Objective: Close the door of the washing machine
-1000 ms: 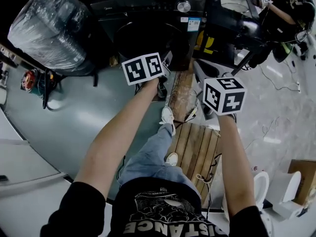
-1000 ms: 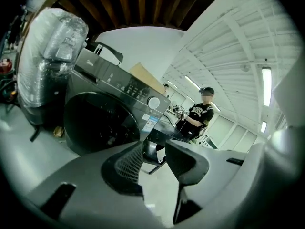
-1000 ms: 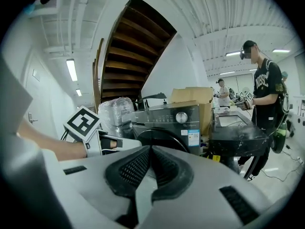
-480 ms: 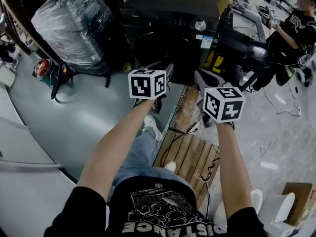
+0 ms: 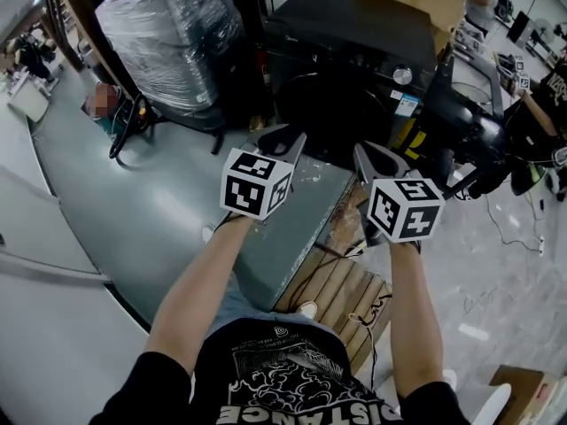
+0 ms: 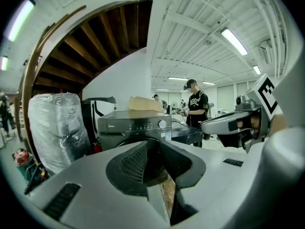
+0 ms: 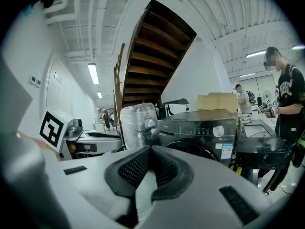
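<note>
Since earlier frame both tools draw back from washing machine [image 5: 354, 42]. Left tool [image 5: 285, 140] rolls, and its jaws have just been closing. Left tool now almost closed: narrow gap, nothing between. Right tool [image 5: 372, 153] closed, empty. Washing machine at 12 o'clock from tools, apart from both. Its round door [image 5: 330, 113] looks flush with front. Plastic-wrapped bundle [image 5: 173, 34] at 10 o'clock.

The head view is looking steeply down toward the washing machine [image 5: 354, 60], while both gripper views are facing it almost level from nearby, all sharing its dark front.
</note>
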`<state>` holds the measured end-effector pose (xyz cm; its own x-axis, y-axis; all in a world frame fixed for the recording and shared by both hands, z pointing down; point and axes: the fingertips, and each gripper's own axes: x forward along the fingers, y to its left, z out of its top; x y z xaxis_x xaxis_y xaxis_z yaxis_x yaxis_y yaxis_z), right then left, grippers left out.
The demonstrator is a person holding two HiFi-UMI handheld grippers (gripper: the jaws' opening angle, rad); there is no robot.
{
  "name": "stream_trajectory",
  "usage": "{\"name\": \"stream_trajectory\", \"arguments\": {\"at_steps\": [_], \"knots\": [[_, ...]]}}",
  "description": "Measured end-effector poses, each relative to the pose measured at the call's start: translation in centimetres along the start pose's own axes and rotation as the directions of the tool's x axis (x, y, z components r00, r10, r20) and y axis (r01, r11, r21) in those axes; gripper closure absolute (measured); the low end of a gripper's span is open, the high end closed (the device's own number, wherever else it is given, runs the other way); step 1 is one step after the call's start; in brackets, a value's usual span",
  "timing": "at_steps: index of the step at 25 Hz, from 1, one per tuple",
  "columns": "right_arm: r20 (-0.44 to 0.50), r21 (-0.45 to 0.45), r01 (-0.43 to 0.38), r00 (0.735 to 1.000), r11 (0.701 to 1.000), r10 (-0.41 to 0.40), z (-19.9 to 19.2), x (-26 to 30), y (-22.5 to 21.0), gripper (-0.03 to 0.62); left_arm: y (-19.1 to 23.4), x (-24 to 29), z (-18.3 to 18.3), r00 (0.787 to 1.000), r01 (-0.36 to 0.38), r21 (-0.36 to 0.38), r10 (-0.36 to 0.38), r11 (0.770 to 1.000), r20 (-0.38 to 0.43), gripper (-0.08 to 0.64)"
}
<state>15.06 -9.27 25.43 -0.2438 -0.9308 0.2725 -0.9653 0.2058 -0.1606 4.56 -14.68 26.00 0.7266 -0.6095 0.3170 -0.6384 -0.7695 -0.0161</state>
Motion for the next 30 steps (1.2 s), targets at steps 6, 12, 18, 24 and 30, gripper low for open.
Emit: {"name": "stream_trajectory", "arguments": {"at_steps": [6,12,18,24,30], "knots": [[0.007,-0.004,-0.028,1.0,1.0,0.028,0.6,1.9,2.1,0.571,4.0,-3.1,-0.5,0.998,-0.059,-0.015,0.059,0.998,-0.014,0.485],[0.014,-0.017,-0.065,0.998,0.998,0.066,1.0,2.9,4.3,0.572,4.9,-5.3,-0.4,0.996,-0.082,-0.021,0.083,0.996,0.022,0.499],[0.038,-0.064,-0.042,0.998,0.997,0.045,1.8,3.0,4.1,0.572,5.9,-5.8,-1.0,0.995,-0.096,0.003,0.096,0.995,0.007,0.523],[0.035,-0.088,-0.025,0.999,0.996,0.029,2.2,3.2,3.4,0.572,7.0,-5.7,-0.8,0.993,-0.11,-0.027,0.111,0.994,0.027,0.525],[0.033,-0.093,-0.015,0.999,0.996,0.019,2.4,3.1,2.5,0.572,7.0,-4.9,-1.0,0.994,-0.107,-0.039,0.108,0.993,0.018,0.525]]}}
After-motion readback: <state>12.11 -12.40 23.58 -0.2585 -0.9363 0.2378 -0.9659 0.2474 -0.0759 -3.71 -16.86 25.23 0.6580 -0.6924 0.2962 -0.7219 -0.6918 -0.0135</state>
